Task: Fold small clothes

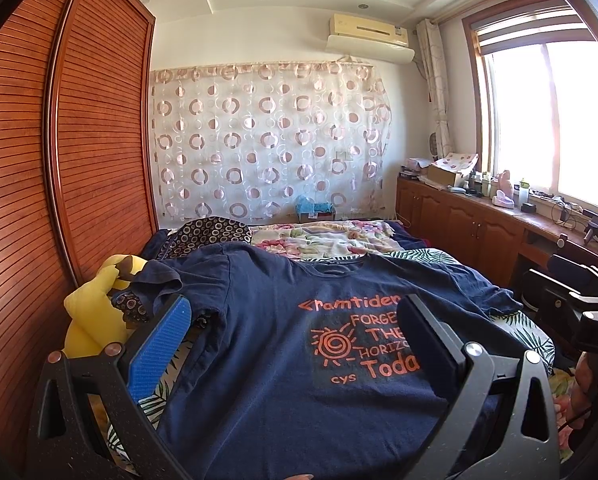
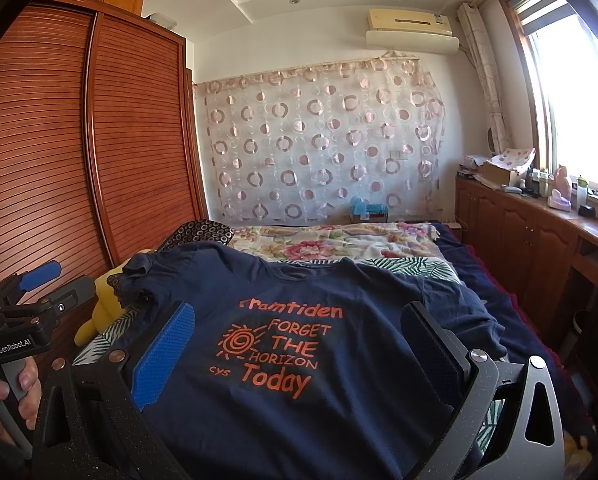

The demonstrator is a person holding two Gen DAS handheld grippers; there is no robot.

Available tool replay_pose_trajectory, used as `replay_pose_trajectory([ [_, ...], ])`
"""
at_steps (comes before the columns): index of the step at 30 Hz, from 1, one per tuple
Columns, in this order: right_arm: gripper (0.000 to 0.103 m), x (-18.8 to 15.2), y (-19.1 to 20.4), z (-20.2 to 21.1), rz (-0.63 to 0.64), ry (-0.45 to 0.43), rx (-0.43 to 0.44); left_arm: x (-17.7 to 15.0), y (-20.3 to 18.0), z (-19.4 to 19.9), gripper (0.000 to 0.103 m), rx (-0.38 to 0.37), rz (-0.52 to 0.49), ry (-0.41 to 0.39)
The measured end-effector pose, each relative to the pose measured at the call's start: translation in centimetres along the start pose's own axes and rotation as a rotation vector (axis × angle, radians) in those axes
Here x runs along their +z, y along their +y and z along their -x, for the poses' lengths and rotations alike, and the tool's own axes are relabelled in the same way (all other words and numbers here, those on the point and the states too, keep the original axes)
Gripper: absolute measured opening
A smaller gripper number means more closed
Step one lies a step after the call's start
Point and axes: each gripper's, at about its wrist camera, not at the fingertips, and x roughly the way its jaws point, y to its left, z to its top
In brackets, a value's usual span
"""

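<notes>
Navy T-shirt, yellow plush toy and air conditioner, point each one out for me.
navy T-shirt (image 2: 339,420), right wrist view, plain cloth below the print.
yellow plush toy (image 1: 87,320), left wrist view, its body.
air conditioner (image 1: 369,28), left wrist view, front panel.

One navy T-shirt (image 1: 259,340); two grippers (image 1: 295,312) (image 2: 299,320); one yellow plush toy (image 1: 91,312)

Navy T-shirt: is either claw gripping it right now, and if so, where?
Nothing is held. Both the left claw and right claw are open wide above the navy T-shirt, which lies spread flat on the bed.
</notes>
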Motion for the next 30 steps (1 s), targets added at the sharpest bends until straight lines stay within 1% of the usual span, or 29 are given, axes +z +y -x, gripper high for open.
replay_pose_trajectory([
  [30, 0.103, -0.07, -0.07, 0.05, -0.001, 0.001, 0.000, 0.03, -0.05, 0.11, 0.103, 0.002, -0.006, -0.005],
])
